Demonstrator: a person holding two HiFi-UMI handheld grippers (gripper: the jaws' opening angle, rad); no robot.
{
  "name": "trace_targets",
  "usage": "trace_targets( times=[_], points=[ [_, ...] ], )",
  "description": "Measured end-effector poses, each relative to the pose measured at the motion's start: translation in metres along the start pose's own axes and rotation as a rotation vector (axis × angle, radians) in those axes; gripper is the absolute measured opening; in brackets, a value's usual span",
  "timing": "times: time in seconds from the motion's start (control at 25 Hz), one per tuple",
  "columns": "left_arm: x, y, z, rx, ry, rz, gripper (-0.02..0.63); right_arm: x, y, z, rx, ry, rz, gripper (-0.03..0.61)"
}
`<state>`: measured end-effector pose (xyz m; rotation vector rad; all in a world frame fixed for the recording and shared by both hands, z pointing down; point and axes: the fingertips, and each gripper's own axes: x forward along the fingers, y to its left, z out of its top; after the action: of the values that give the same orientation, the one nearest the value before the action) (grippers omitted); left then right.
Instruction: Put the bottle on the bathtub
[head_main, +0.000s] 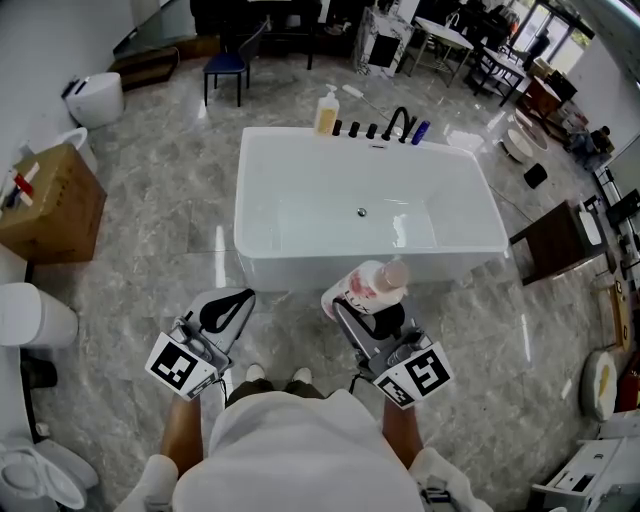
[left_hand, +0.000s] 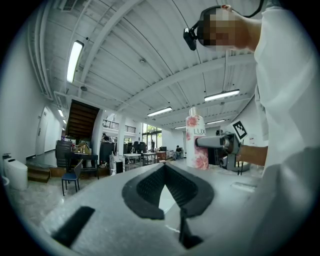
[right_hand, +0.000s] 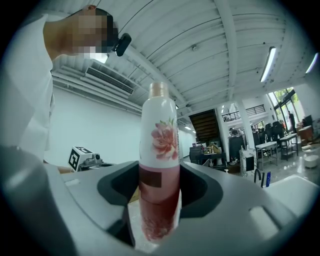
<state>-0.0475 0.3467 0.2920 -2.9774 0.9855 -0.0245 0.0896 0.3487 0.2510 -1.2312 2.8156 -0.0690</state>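
- Right gripper (right_hand: 160, 202): jaws clamped on the pink lower body of the bottle (right_hand: 160, 150), whose cap end points away from the jaws.
- Left gripper (left_hand: 165, 192): jaws closed, tips meeting, nothing between them.
- Bottle is held in the air just in front of the near wall of the bathtub (head_main: 290, 268), not on the rim.
- Far rim: pump dispenser (head_main: 326, 110), black faucet (head_main: 398, 122).

A cardboard box (head_main: 50, 205) sits on the grey marble floor (head_main: 160, 220) at left, near a white toilet (head_main: 95, 98) and a blue chair (head_main: 228, 65). A dark wooden cabinet (head_main: 555, 240) stands at right. White tables (head_main: 440, 35) fill the rear, and a yellow pump dispenser (head_main: 326, 110) stands upright mid-frame.
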Motion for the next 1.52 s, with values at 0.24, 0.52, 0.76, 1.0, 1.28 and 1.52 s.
trace_targets(
  times=[0.24,0.52,0.76,1.0,1.28,1.52],
  points=[
    [0.004,-0.003,-0.002,-0.001,0.007,0.009,0.002,-0.004,-0.006,0.001,0.005,-0.007,0.003,0.245],
    [0.012,-0.009,-0.004,-0.004,0.021,0.022,0.002,-0.013,-0.017,0.0,0.023,-0.014,0.001,0.245],
    [0.024,-0.012,-0.005,-0.003,0.029,0.026,0.002,-0.018,-0.028,-0.001,0.028,-0.014,0.008,0.245],
    [0.04,-0.021,-0.011,-0.007,0.043,0.029,0.002,-0.03,-0.044,-0.008,0.033,-0.007,0.005,0.245],
    [0.061,-0.032,-0.015,-0.004,0.053,0.028,0.002,-0.049,-0.067,-0.012,0.021,-0.014,-0.012,0.245],
    [0.08,-0.04,-0.013,0.002,0.049,0.012,0.002,-0.063,-0.084,-0.013,0.035,-0.035,-0.032,0.245]
  ],
)
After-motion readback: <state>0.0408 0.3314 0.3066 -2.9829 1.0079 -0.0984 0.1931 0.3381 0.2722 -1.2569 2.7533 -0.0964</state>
